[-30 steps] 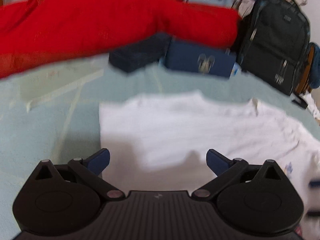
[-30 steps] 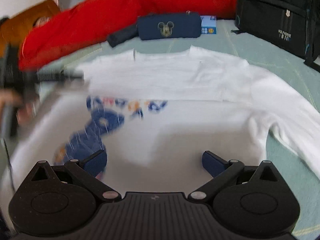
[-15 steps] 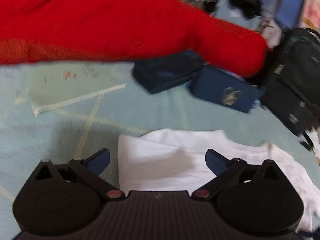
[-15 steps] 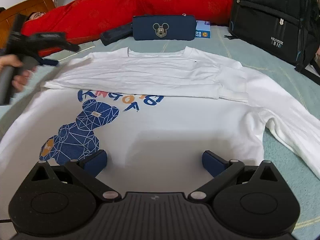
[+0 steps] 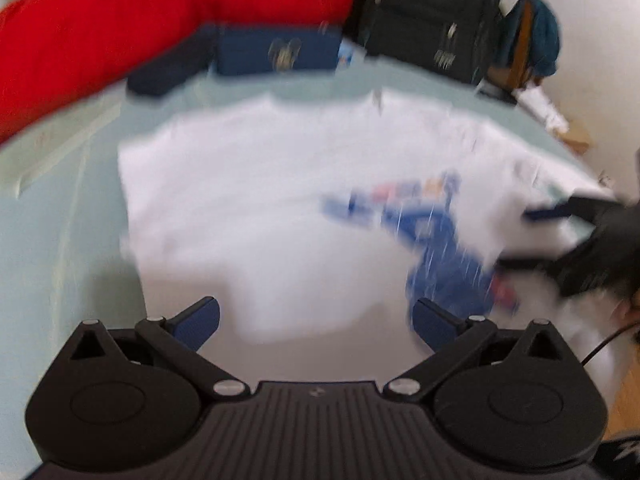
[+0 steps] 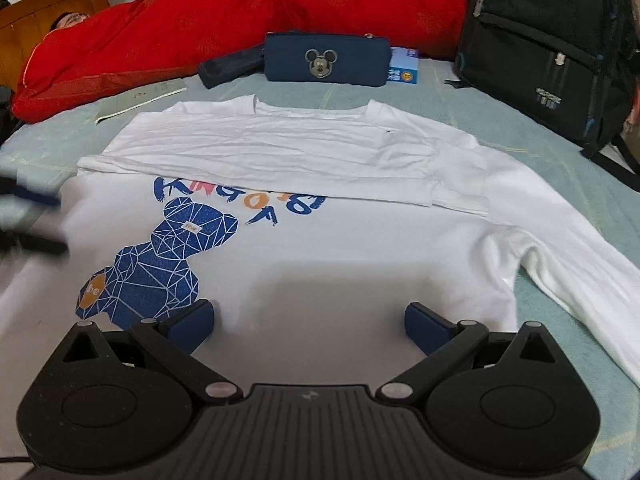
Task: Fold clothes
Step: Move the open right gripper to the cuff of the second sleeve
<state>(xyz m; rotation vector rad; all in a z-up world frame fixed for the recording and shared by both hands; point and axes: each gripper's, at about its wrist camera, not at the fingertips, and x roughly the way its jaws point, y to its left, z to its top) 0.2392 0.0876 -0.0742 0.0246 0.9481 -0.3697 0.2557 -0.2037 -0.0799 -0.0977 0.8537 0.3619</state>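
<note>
Left gripper swings back over the shirt

Half a second ago the left gripper [image 5: 316, 320] looked out past the shirt's [image 6: 340, 256] far edge at the red quilt [image 5: 120, 32]; now it faces the printed chest, blurred with motion, with the right gripper [image 5: 592, 248] at its right edge. In the right wrist view the left gripper has dropped from beside the folded-over sleeve [image 6: 256, 160] to the shirt's left edge, near the bear print [image 6: 160, 264].

bed [image 6: 520, 136] | on it: white shirt [image 6: 320, 248], red quilt [image 6: 240, 20], pouch [image 6: 326, 62], backpack [image 6: 540, 40]
</note>
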